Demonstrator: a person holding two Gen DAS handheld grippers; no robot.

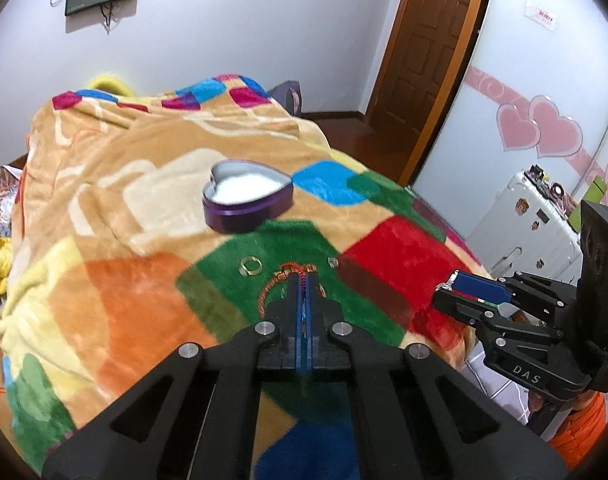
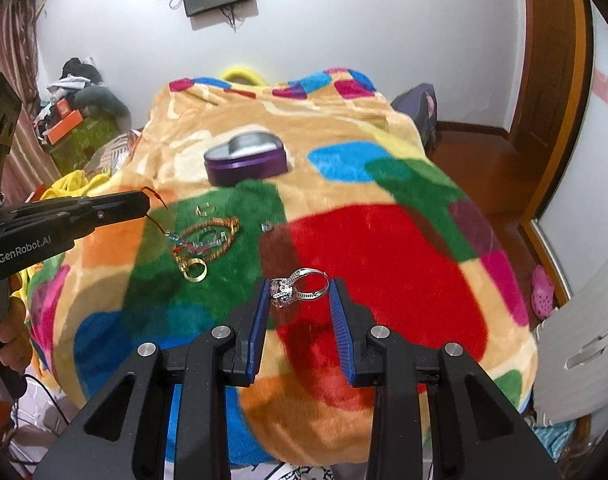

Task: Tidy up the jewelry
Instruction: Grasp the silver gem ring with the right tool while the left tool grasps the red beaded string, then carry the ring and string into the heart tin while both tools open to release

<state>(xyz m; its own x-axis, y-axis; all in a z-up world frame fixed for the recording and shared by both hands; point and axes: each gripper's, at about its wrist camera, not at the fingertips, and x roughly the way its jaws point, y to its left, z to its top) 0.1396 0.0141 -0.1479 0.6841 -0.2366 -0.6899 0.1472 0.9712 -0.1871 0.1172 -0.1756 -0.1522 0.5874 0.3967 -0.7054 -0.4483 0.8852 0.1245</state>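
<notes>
I am working over the patchwork fleece blanket [image 2: 384, 264], with the open purple heart-shaped tin [image 2: 246, 160] lying ahead of both claws, slightly left of my right one. My left gripper [image 1: 304, 280], nearer the tin, is pinching a red-orange cord bracelet [image 1: 288, 270], jaws closed. My right gripper [image 2: 300, 292] is holding a silver stone-set ring [image 2: 300, 286] between parted fingers, band crosswise.
</notes>
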